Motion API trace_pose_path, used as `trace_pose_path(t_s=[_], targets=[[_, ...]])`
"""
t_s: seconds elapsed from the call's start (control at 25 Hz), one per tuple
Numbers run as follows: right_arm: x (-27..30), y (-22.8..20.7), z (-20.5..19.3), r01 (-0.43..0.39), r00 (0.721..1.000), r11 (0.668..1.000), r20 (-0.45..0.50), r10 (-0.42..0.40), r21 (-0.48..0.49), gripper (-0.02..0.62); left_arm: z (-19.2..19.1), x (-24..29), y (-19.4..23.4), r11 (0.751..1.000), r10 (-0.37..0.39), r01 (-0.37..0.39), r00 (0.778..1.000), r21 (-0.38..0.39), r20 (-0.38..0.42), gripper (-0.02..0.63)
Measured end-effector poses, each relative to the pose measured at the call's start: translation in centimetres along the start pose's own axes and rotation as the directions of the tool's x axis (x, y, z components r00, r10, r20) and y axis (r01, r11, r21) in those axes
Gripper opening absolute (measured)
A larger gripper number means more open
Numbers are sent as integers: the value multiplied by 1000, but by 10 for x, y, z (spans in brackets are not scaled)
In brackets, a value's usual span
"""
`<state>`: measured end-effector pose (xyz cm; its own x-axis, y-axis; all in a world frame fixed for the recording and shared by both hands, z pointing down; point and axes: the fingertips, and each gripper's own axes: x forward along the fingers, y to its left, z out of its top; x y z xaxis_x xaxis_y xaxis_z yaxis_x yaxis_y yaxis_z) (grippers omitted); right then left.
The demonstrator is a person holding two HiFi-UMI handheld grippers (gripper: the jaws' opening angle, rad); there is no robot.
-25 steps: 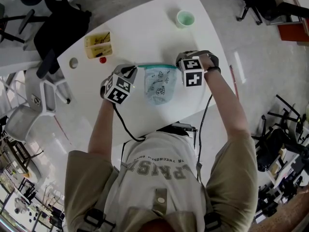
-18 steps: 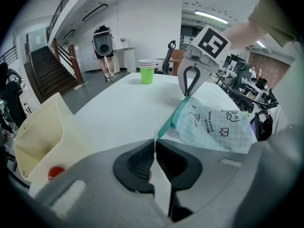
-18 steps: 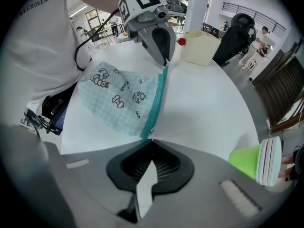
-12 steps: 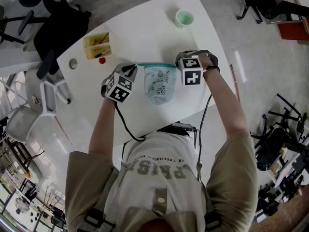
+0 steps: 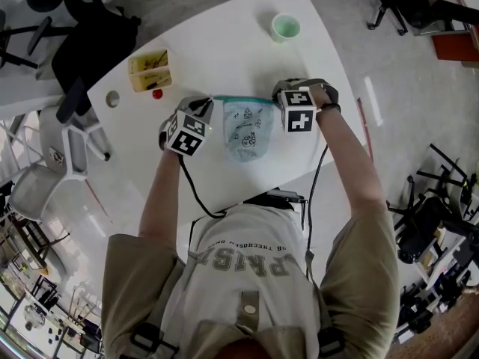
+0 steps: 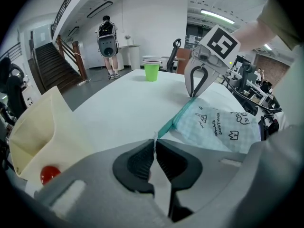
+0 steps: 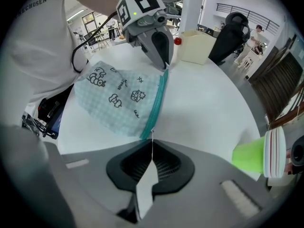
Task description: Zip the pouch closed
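Observation:
A pale blue checked pouch [image 5: 247, 129] with a teal zipper [image 5: 241, 100] along its far edge lies flat on the white table [image 5: 224, 58]. My left gripper [image 5: 209, 106] is at the zipper's left end. In the left gripper view its jaws [image 6: 154, 145] are shut on a thin tab there, with the pouch [image 6: 221, 127] stretching away. My right gripper [image 5: 276, 99] is at the zipper's right end. In the right gripper view its jaws [image 7: 152, 150] are shut on a thin sliver at the end of the teal zipper [image 7: 156, 103]. Each gripper shows in the other's view: right gripper [image 6: 193, 95], left gripper [image 7: 165, 65].
A cream box [image 5: 152, 69] with a red ball [image 5: 158, 93] beside it stands at the table's far left, by a round hole [image 5: 113, 98]. A green cup [image 5: 287, 28] stands far right. A black cable [image 5: 196, 197] hangs over the near edge. Chairs surround the table.
My left gripper has crept slightly up and right, toward the pouch's corner. The right gripper and the pouch have stayed put.

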<state>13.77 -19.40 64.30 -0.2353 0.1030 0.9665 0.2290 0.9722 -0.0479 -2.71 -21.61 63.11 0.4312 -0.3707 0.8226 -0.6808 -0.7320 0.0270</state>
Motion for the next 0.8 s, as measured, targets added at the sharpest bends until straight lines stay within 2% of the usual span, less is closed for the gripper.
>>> trace_pose_path(t_s=[0.44,0.64,0.8], targets=[[5,-4,-3,25,1000,1000,5,-25,-5,8,-3,5,0,1000,1,-1,1000,-32,-2,40],[-1,-2,-1,29,1000,1000,6,-29,-9,15,-2,5,-6,998,-35,35,999,-55,7,90],[1,-4,-6,30,999,999,-11,-30,-11,60,1,5,-8,998,-41,42,999,-47,8,131]])
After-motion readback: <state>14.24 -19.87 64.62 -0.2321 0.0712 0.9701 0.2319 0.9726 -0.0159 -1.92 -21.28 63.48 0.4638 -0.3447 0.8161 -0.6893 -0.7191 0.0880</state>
